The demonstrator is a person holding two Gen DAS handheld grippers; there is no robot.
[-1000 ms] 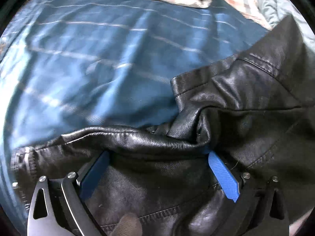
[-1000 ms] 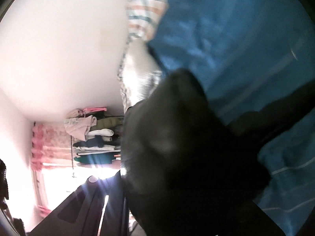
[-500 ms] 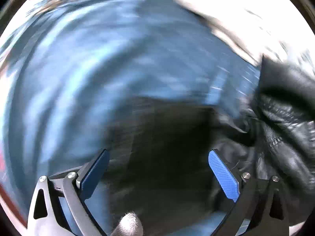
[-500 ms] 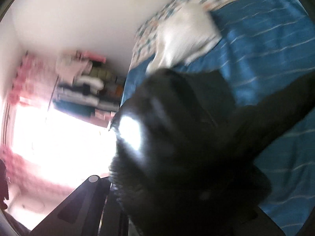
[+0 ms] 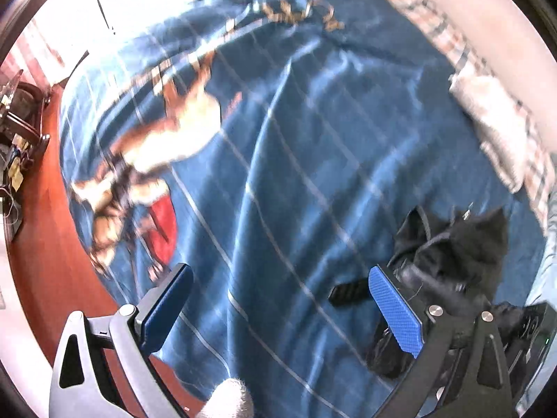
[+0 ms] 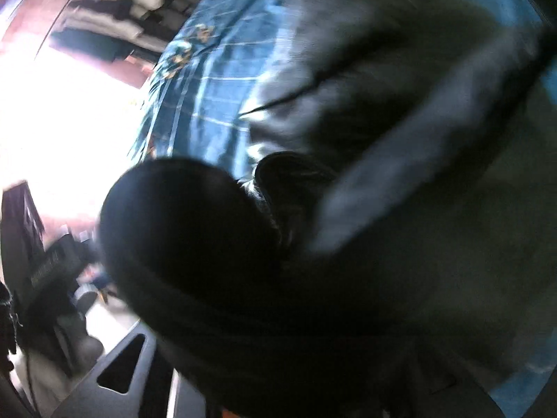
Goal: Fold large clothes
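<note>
The left gripper [image 5: 278, 299] is held wide apart with nothing between its blue pads [image 5: 395, 317], above bare bedspread. The right gripper [image 6: 216, 376] is almost wholly buried under dark folds of the black leather jacket [image 6: 383, 209]; its jaws are opening, and jacket material is seen lying over and between them, though whether the pads press on it cannot be told through the blur.

The step in hand is judged to be the laying-down of a carried part of the jacket, with the grip being let go. In the left wrist view the jacket [image 5: 463, 244] is seen bunched at the near right of the bed, just beside the right pad. The next move is judged to call for a fresh hold on an edge or sleeve by the free left gripper, so that the heap can be spread flat before any fold is made.

The work surface is a blue bedspread [image 5: 296, 139] with pale check lines and a printed figure at its left. A folded white cloth [image 5: 494, 129] lies at the far right on a plaid sheet. Red-brown floor [image 5: 45, 230] runs along the left, and hung clothes [image 6: 115, 10] are seen beside a bright window.
</note>
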